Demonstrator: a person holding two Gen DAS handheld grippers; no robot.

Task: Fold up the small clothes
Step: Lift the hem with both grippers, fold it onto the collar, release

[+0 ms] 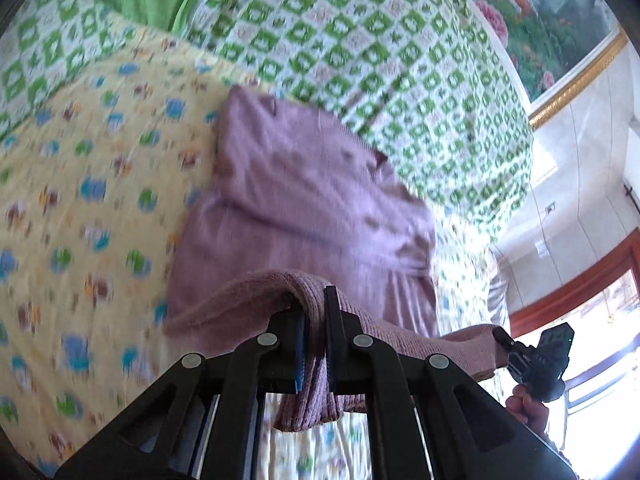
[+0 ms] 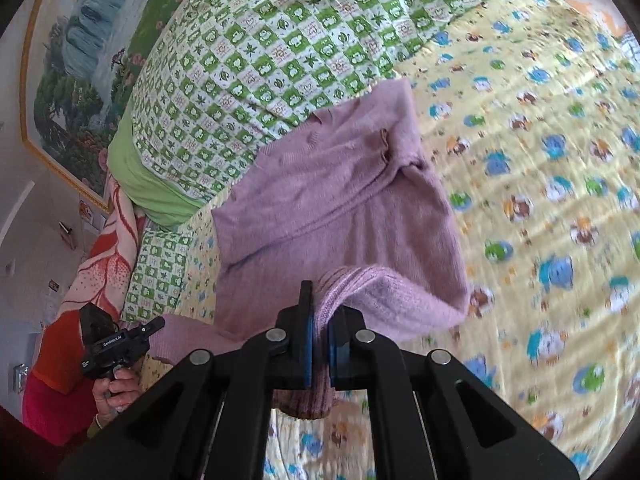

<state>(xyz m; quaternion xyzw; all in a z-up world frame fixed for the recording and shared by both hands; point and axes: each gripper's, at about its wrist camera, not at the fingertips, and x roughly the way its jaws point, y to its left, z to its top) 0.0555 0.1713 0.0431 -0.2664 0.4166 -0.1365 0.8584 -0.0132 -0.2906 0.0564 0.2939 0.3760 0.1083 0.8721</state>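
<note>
A small lilac knitted sweater (image 1: 304, 200) (image 2: 340, 200) lies on a yellow printed blanket, its sleeves folded across the body. My left gripper (image 1: 316, 304) is shut on the ribbed hem, which hangs down between its fingers. My right gripper (image 2: 320, 300) is shut on the hem too, farther along it. The hem is lifted off the blanket and stretched between the two. The right gripper (image 1: 520, 356) shows at the lower right of the left wrist view, the left gripper (image 2: 132, 336) at the lower left of the right wrist view.
The yellow blanket (image 2: 540, 200) with blue and green animal prints covers the bed. A green-and-white checked quilt (image 2: 280, 40) and a green pillow (image 2: 140, 172) lie behind the sweater. A framed landscape picture (image 2: 80, 60) hangs on the wall. A hand (image 2: 116, 392) holds the left gripper.
</note>
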